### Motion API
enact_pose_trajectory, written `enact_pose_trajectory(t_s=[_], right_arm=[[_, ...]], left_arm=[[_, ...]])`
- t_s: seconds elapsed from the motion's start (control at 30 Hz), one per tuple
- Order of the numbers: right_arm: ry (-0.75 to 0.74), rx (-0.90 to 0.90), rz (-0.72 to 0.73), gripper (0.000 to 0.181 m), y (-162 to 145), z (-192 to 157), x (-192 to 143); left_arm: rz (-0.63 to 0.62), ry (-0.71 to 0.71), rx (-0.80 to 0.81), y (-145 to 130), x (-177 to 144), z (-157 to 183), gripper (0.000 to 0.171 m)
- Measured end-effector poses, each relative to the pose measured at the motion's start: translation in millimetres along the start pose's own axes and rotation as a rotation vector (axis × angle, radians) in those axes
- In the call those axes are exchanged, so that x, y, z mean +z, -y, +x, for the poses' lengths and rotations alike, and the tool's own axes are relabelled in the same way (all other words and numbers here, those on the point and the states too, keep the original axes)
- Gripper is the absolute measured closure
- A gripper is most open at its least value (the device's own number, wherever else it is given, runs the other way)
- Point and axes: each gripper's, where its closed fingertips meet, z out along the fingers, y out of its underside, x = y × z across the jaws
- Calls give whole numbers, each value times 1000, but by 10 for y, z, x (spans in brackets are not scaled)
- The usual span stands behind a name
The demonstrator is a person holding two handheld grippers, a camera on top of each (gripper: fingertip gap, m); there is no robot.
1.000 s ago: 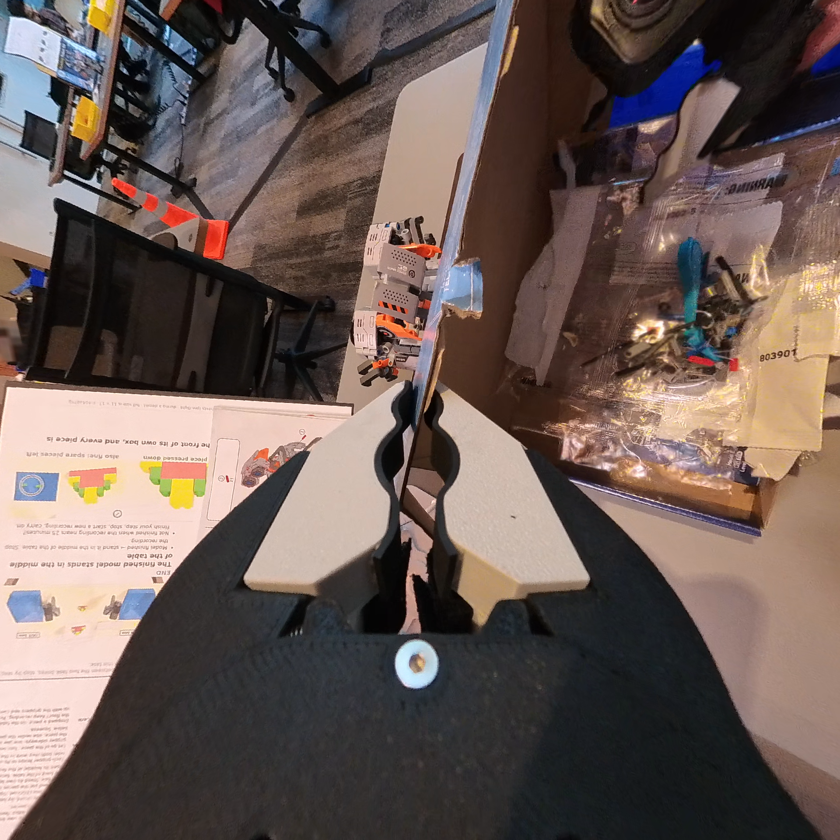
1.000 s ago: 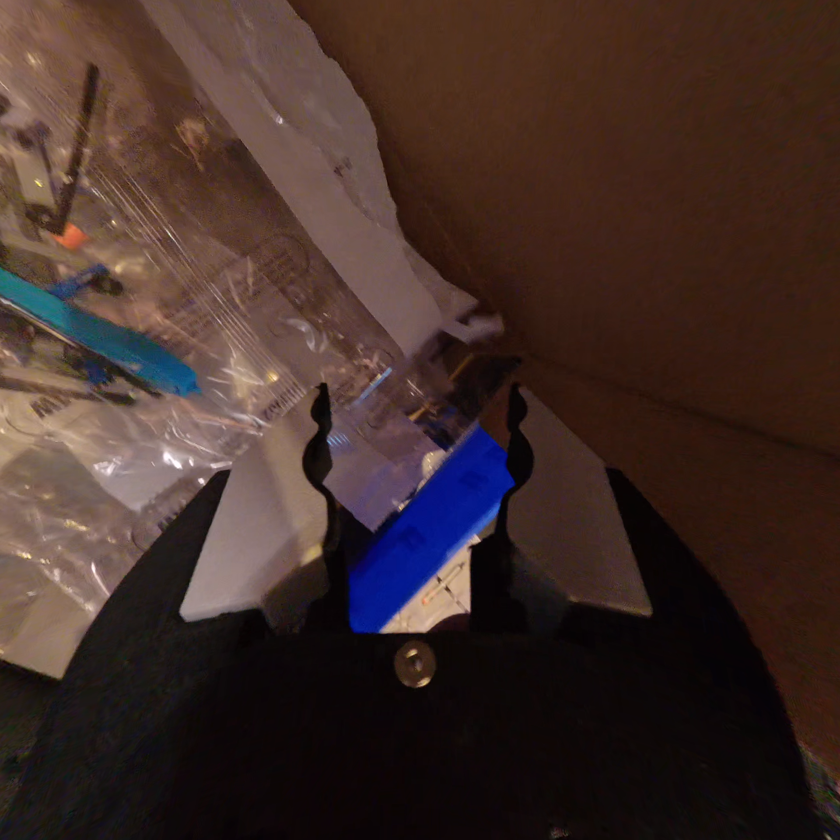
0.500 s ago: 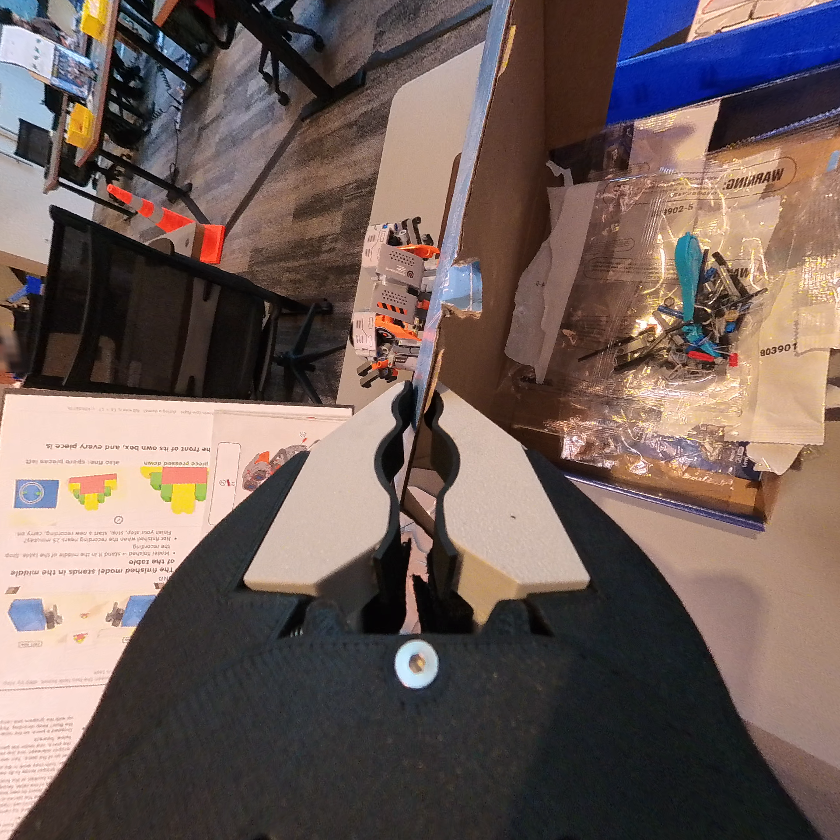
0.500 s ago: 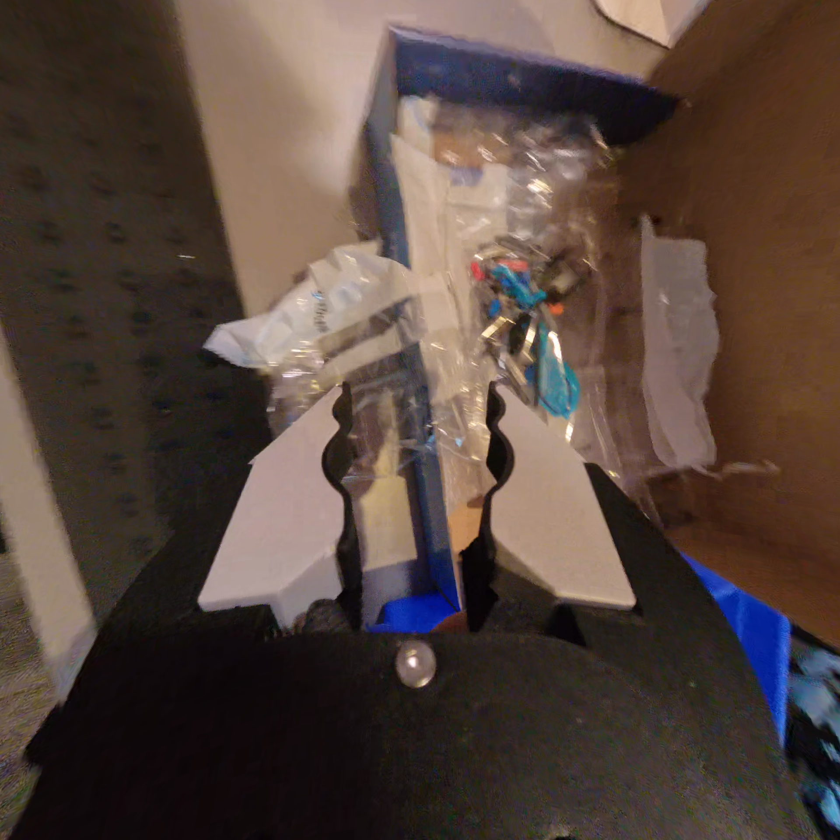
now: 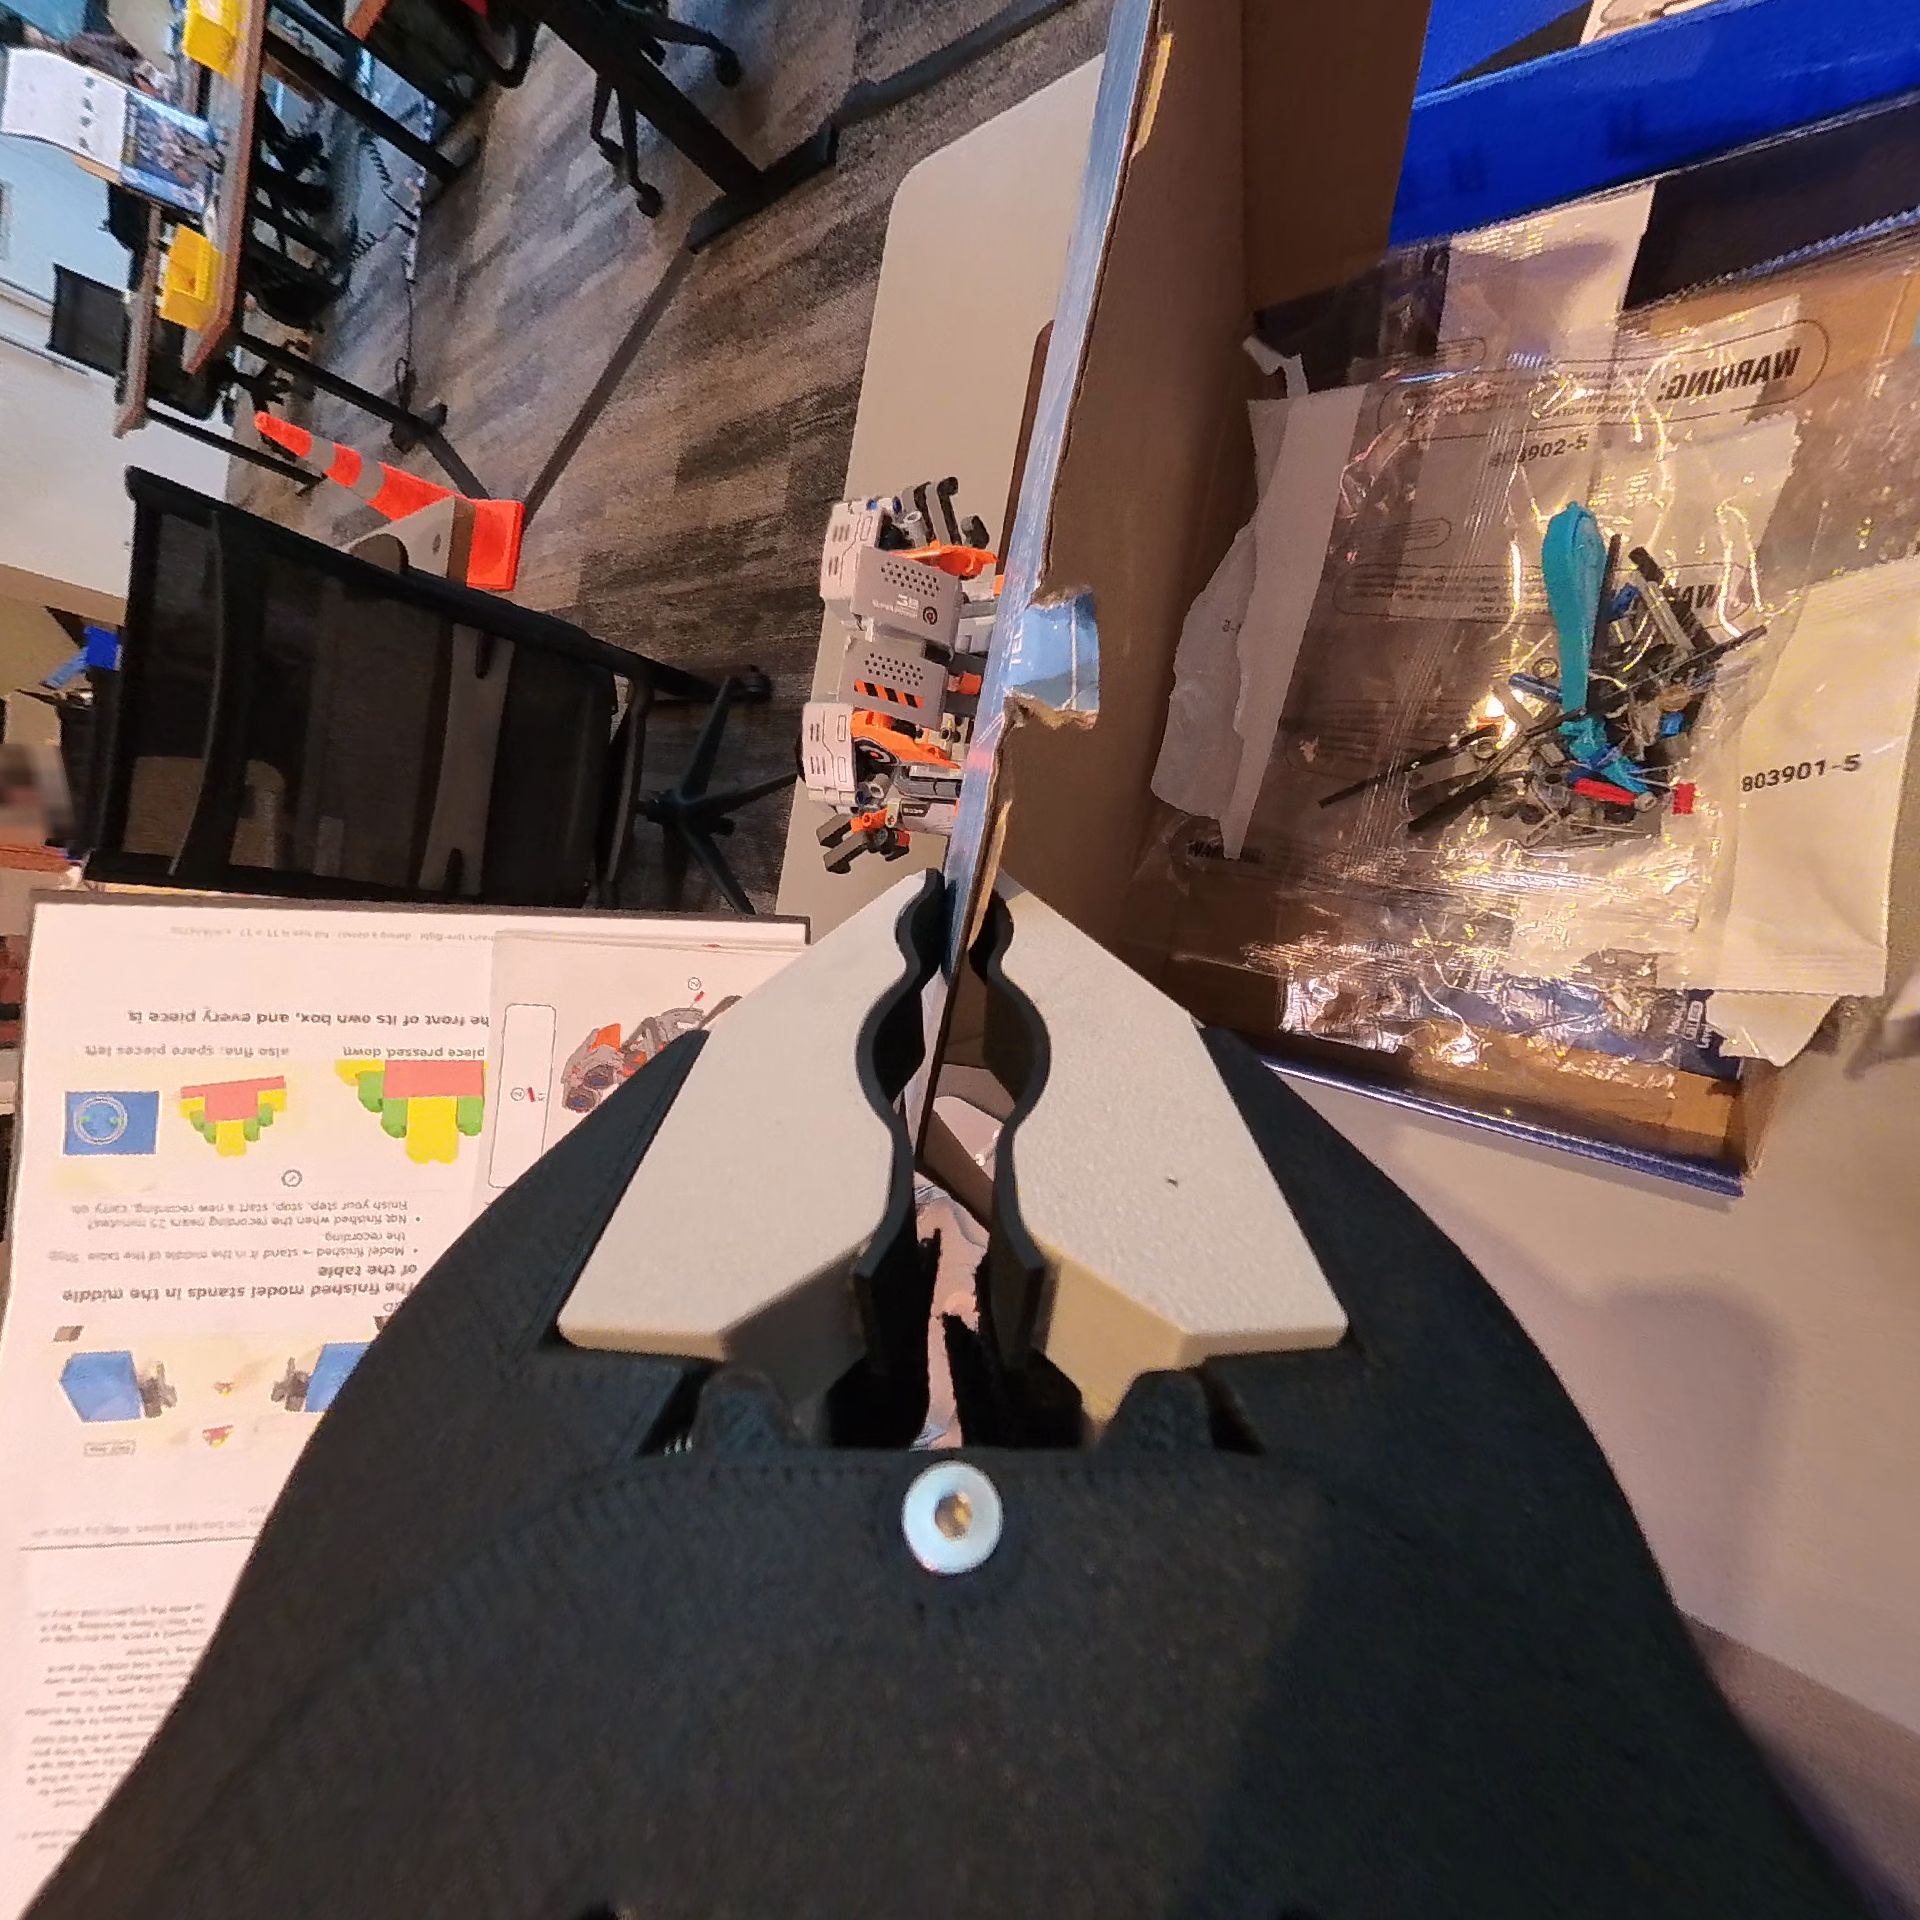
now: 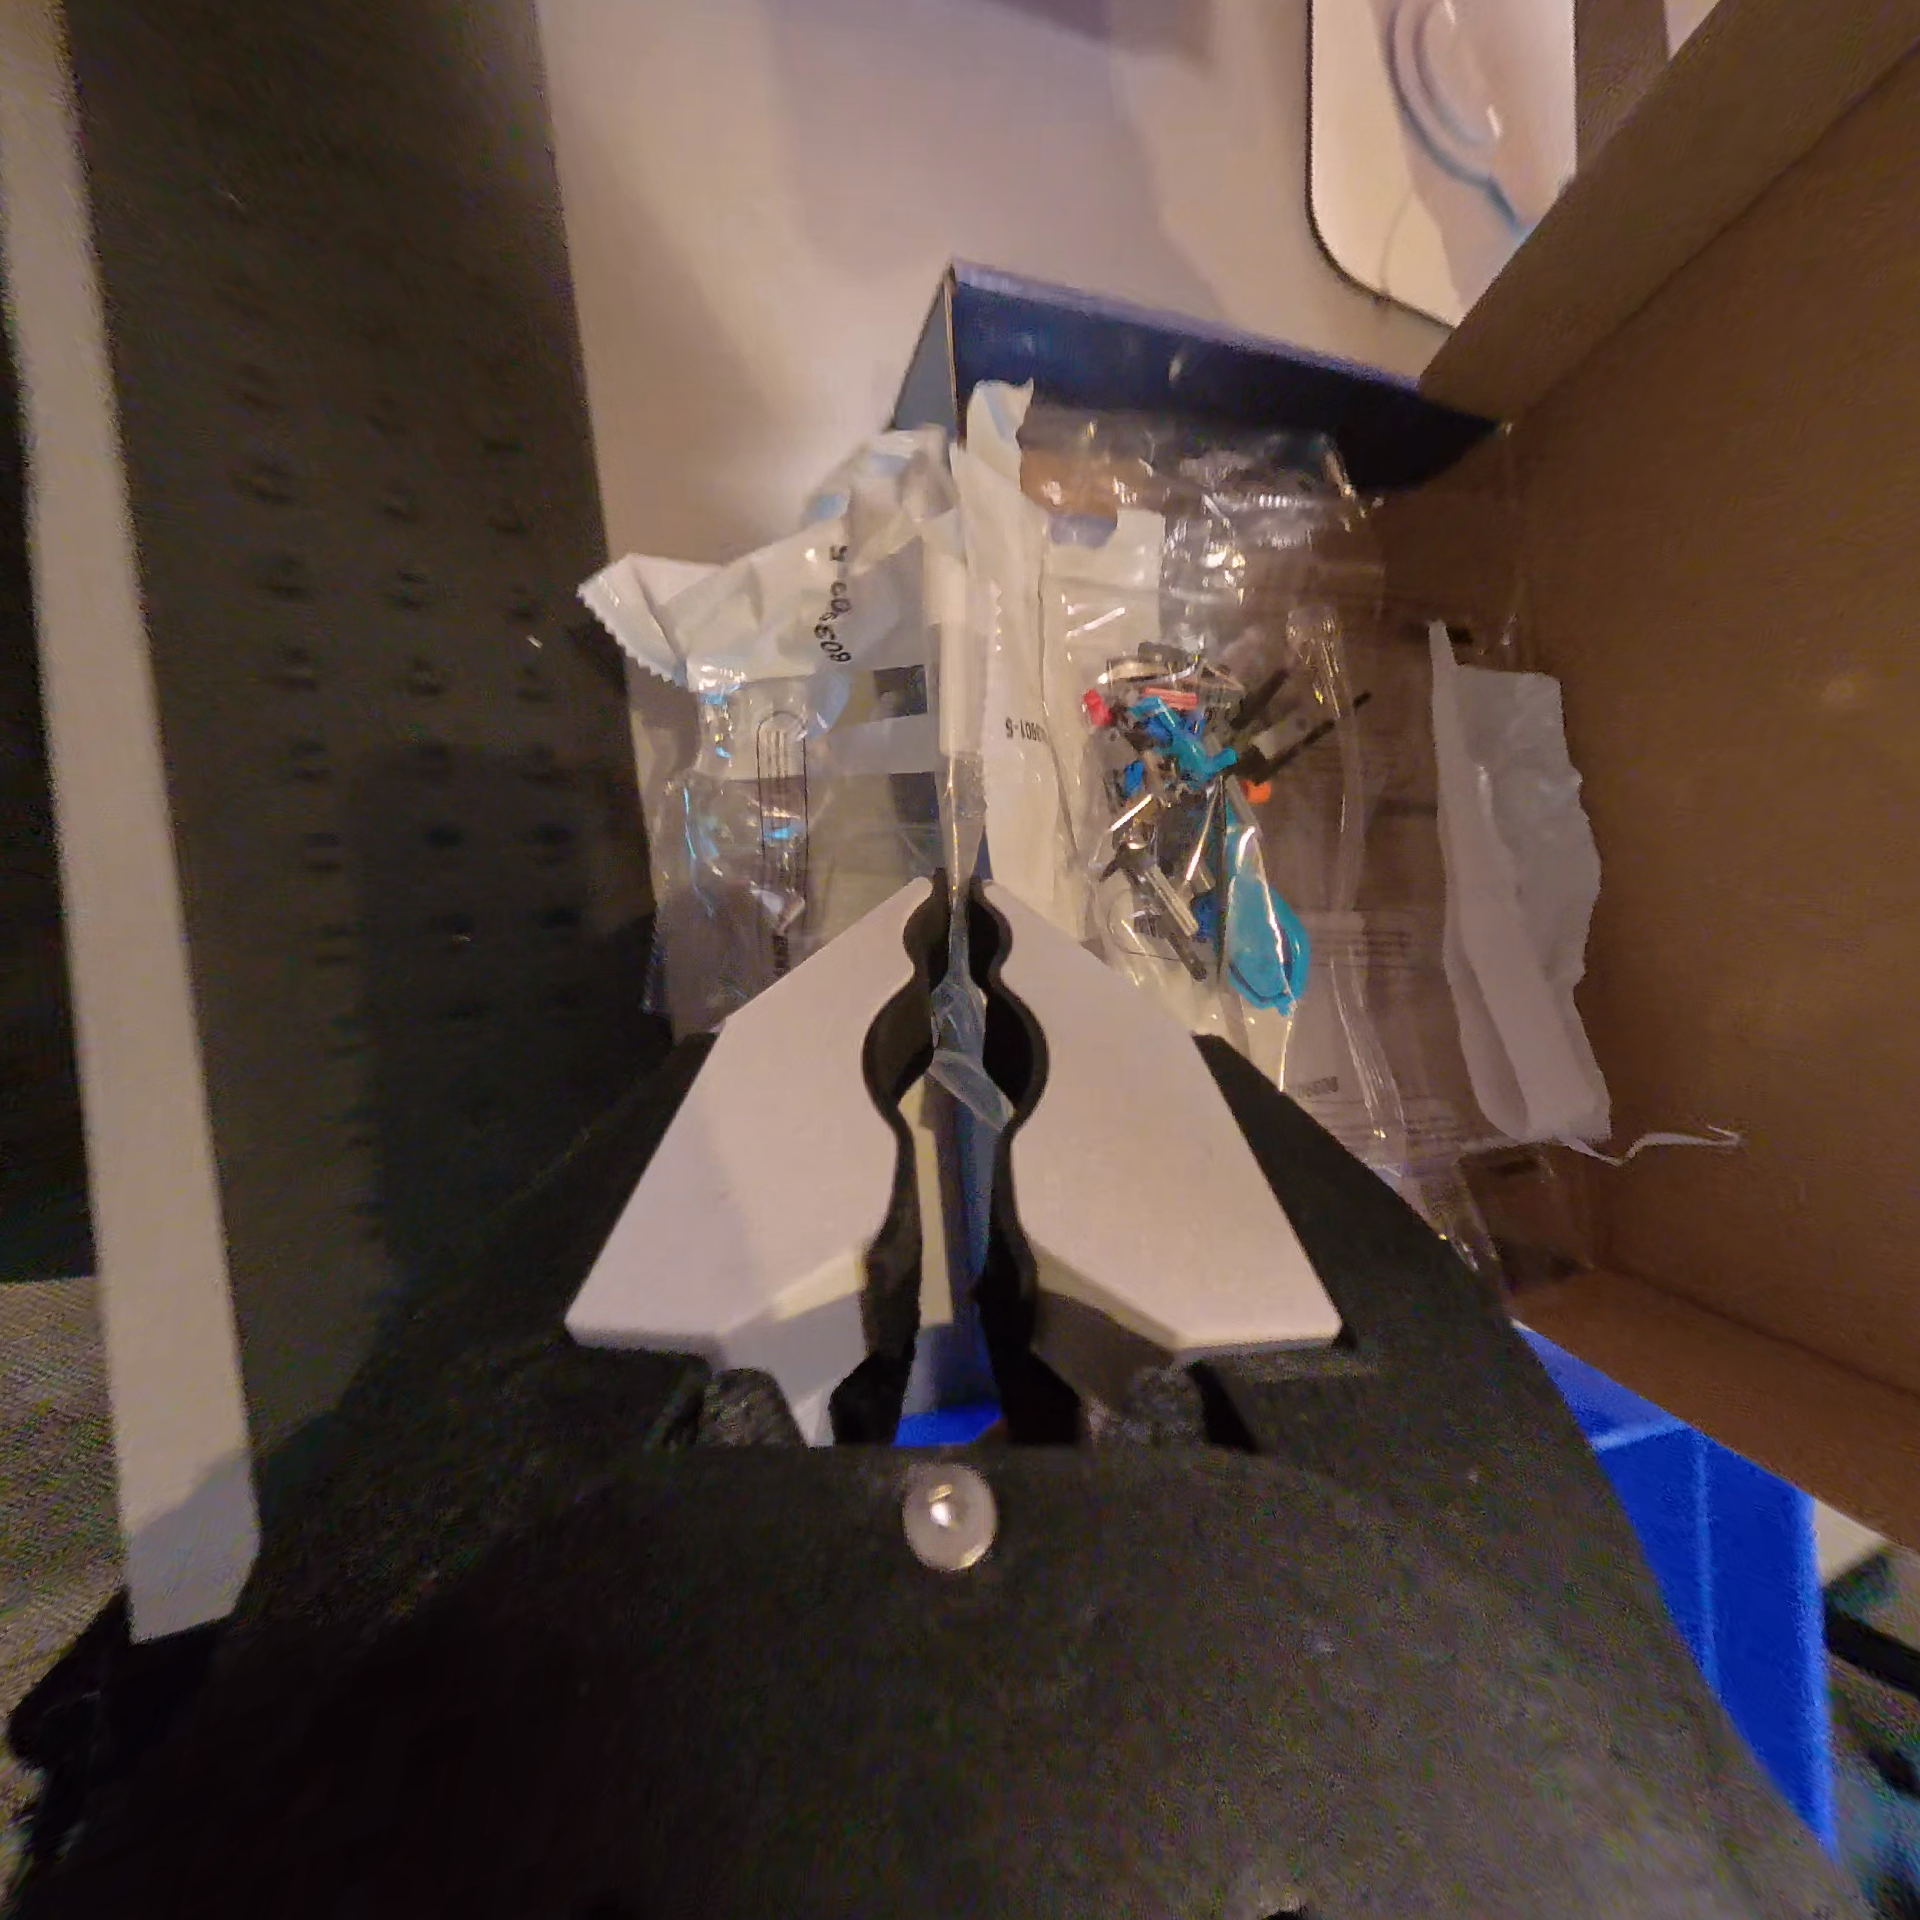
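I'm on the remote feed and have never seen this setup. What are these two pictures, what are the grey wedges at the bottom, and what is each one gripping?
No robot arm here: a person holds a two-finger tool in each hand, and each tool carries a camera looking forward along its grey fingers, so the wedges are the tool's own fingers.

In the left wrist view, the left tool is shut on the upright cardboard box wall. Inside the box lies a clear bag of small parts among other plastic bags. Beyond the wall stands a grey and orange brick model on the pale table, with a printed instruction sheet to the left.

In the right wrist view, the right tool is shut on a clear plastic bag at the box's open side; the parts bag lies just beyond.
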Motion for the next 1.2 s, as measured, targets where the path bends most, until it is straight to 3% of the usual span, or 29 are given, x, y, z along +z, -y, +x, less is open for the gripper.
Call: enact_pose_trajectory(t_s=[0.1,0.2,0.3,0.4,0.47,0.53,0.63,0.77,0.87,1.0,1.1,1.2], right_arm=[[39,31,77,181,129,-3,-195],[-26,25,106,181,266,250,-408],[-110,-26,67,181,403,657,-486],[-181,-78,-92,180,331,1152,-291],[-197,-70,-186,143,201,1436,-29],[-204,-65,-239,129,94,1573,115],[-215,-68,-184,135,151,1524,2],[-261,-48,-76,148,212,1343,-484],[-385,-32,61,141,334,1345,-1070],[-566,11,47,130,181,1535,-1609],[-506,145,8,101,-24,1624,-1503],[-384,204,-20,95,-131,1580,-1156]], left_arm=[[-11,0,5,3,3,-10,171],[-16,1,9,6,6,-16,171],[-27,-3,7,5,12,-30,171],[-43,-2,15,5,14,-37,171],[-51,-2,22,6,13,-36,171],[-52,-4,23,6,11,-30,171],[-43,-11,23,2,2,-8,171],[-27,-6,32,3,-6,7,171],[-11,-6,52,-11,-38,64,171],[-4,6,86,-75,-114,160,171],[-9,18,101,-150,-189,216,171],[-15,23,112,-240,-304,292,171]])
